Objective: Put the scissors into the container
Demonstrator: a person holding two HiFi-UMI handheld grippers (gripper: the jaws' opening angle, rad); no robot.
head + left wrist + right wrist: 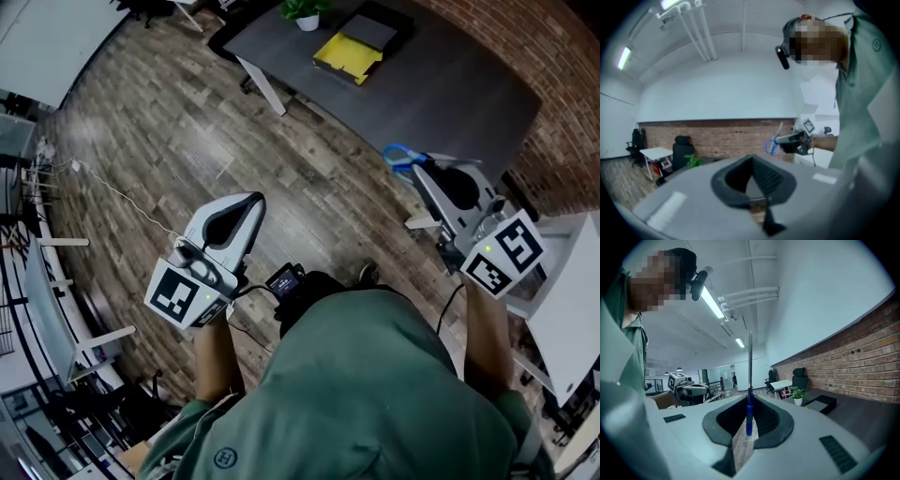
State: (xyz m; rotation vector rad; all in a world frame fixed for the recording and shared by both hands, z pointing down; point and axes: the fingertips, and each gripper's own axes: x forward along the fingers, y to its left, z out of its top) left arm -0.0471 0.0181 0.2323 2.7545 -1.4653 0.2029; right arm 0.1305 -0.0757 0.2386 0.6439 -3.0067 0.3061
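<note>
Blue-handled scissors (401, 158) are held in the air by my right gripper (419, 170), which is shut on them. In the right gripper view the thin blades (750, 362) stick straight up from between the jaws and the blue handle (748, 420) lies inside them. A black tray-like container (379, 30) sits on the dark grey table (450, 89) ahead; the right gripper view shows the container (821, 404) at the right. My left gripper (251, 200) hangs over the wooden floor, shut and empty. The left gripper view shows the scissors (772, 144) far off to its right.
A yellow item (345, 56) lies on the table next to the black container, and a small potted plant (305, 13) stands at the table's far edge. A brick wall (553, 56) runs along the right. A white table (572, 309) is close at my right.
</note>
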